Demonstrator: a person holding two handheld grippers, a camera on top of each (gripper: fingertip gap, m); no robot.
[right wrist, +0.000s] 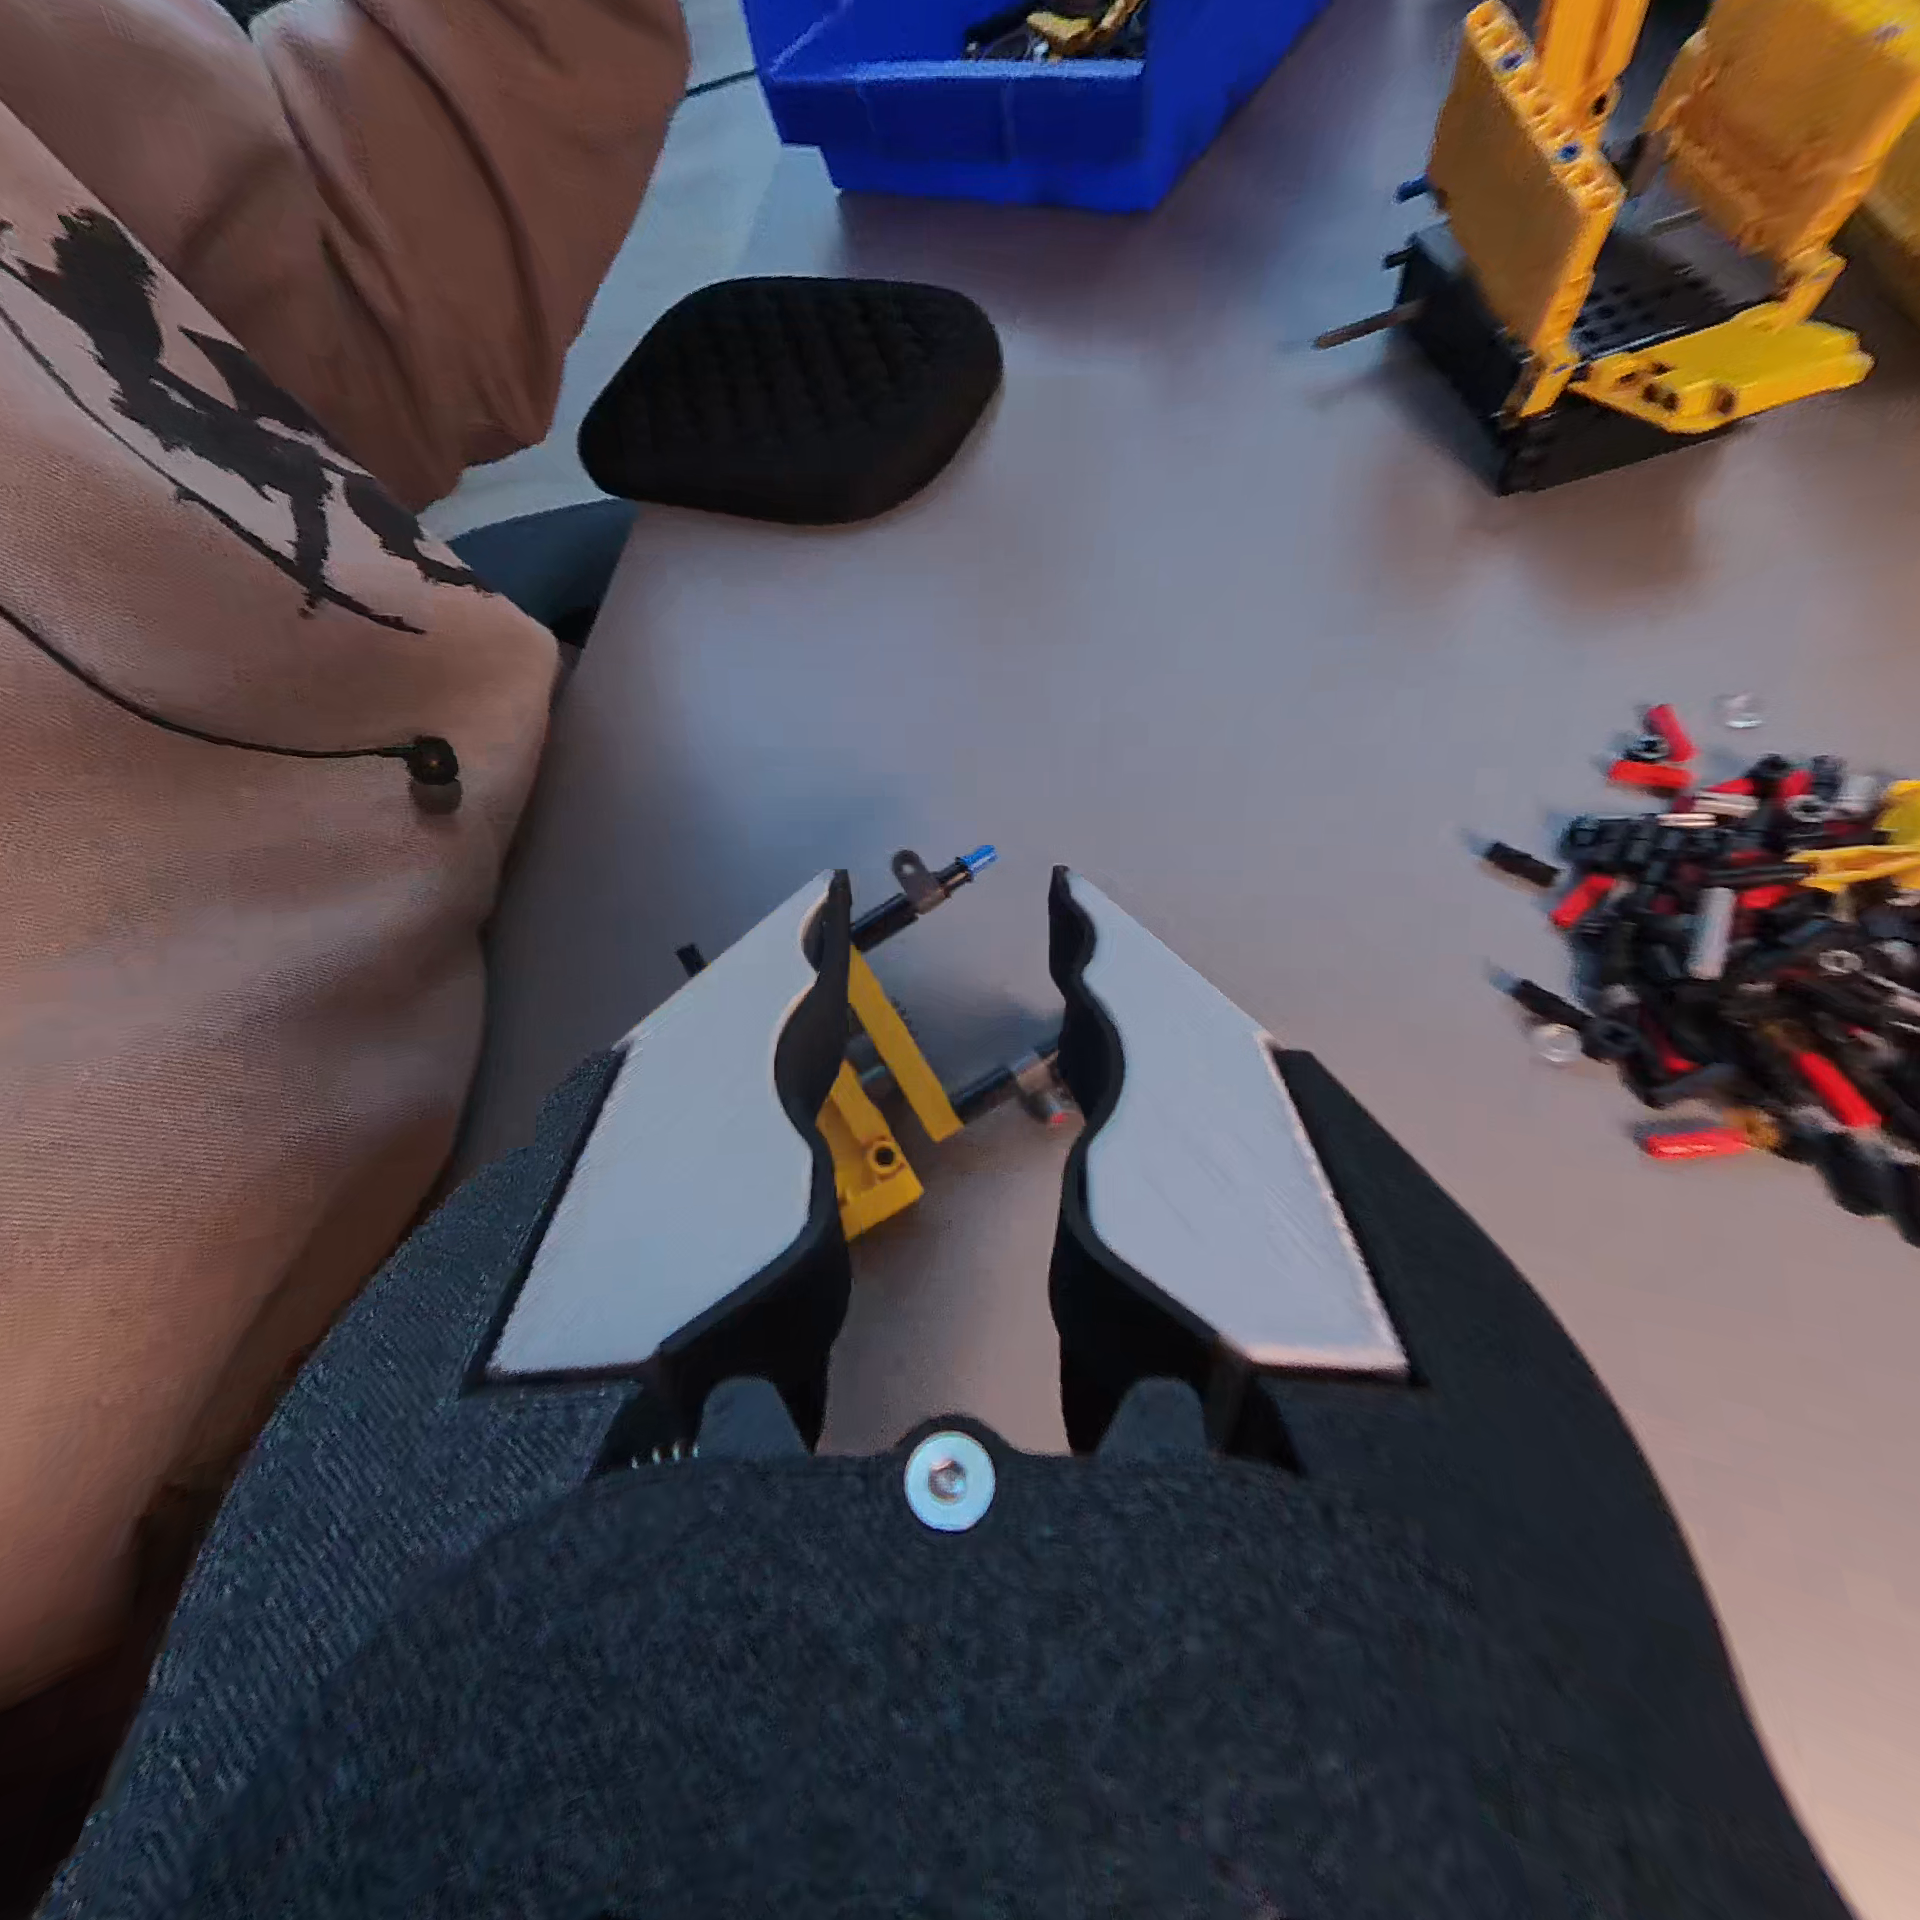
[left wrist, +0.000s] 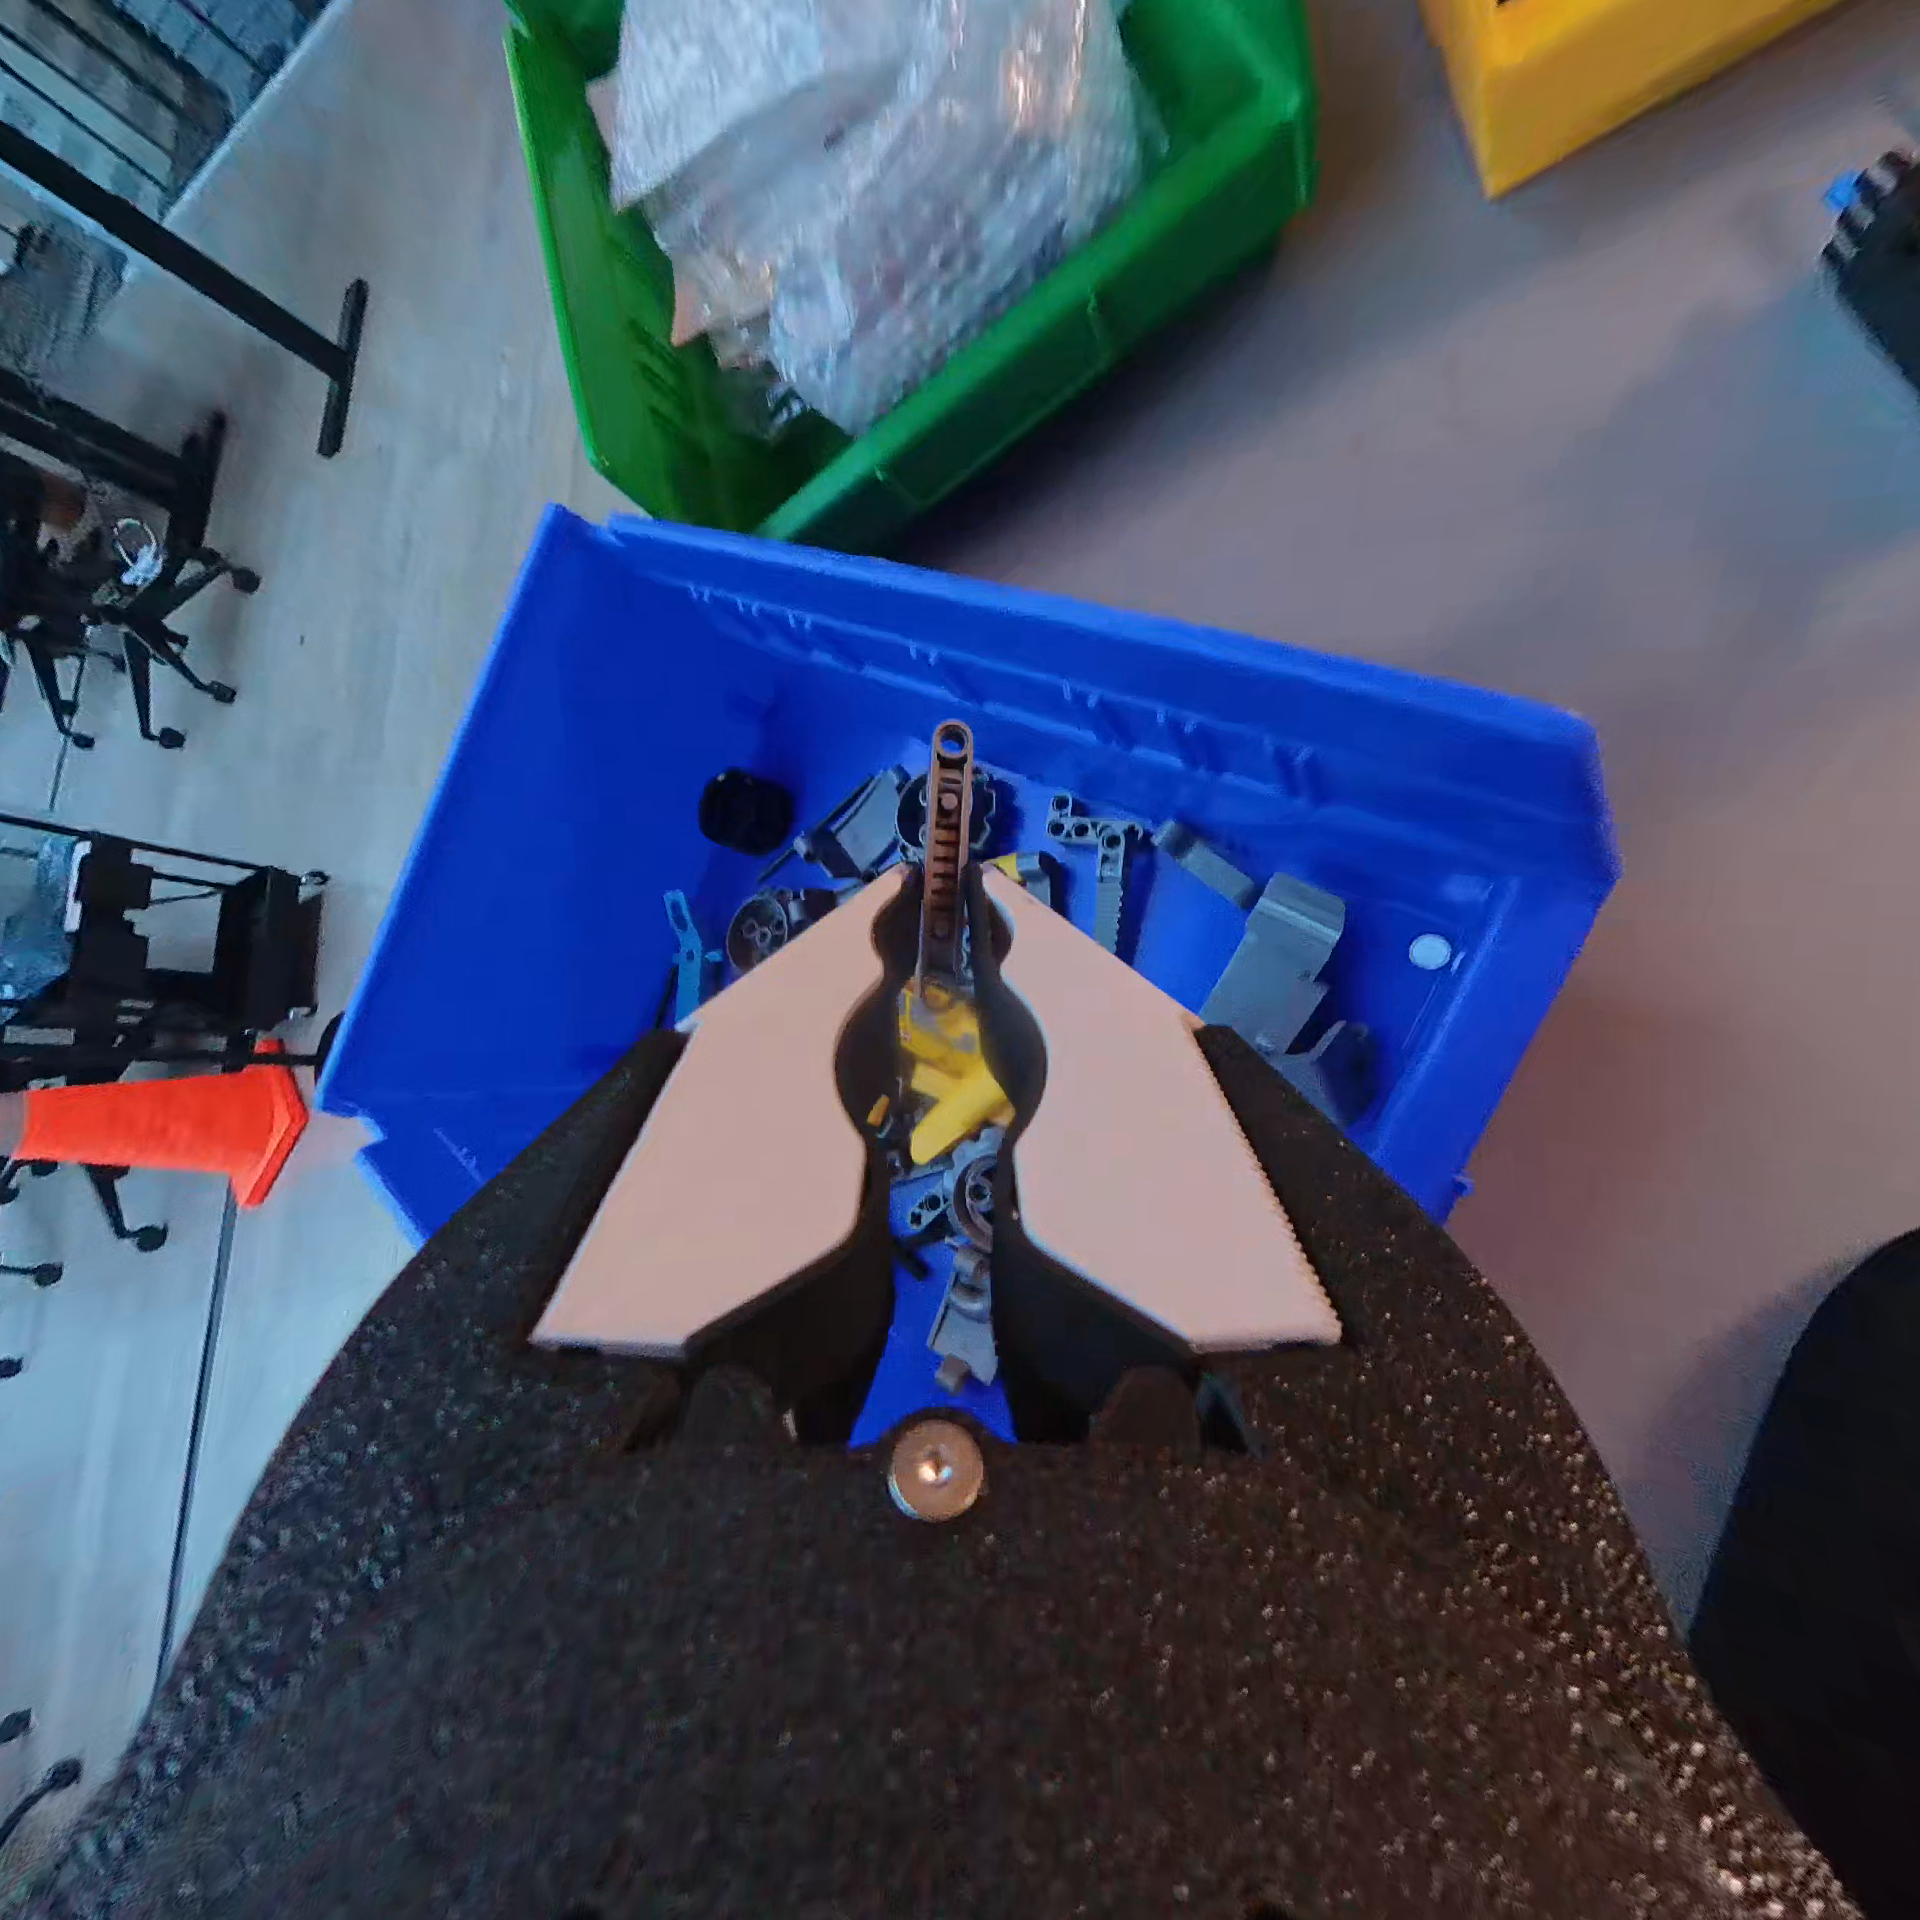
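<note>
In the left wrist view my left gripper [left wrist: 943,894] is shut on a thin dark toothed rack piece [left wrist: 947,821] with a round hole at its far end. It holds the piece above a blue bin [left wrist: 582,790] with several grey, black and yellow building parts. In the right wrist view my right gripper [right wrist: 948,883] is open, with nothing pressed between the pads. It hovers over a small yellow assembly [right wrist: 883,1081] with black axles and a blue pin end [right wrist: 975,860] that lies on the table.
A green bin [left wrist: 1195,260] with plastic bags stands beyond the blue bin. A yellow bin [left wrist: 1579,73] is at the far right. In the right wrist view a heap of red and black pins [right wrist: 1756,956], a yellow and black model [right wrist: 1621,260], a black pad [right wrist: 790,400] and a person's sleeve [right wrist: 208,727]. My hands' fingertips stand some 45 cm from each other.
</note>
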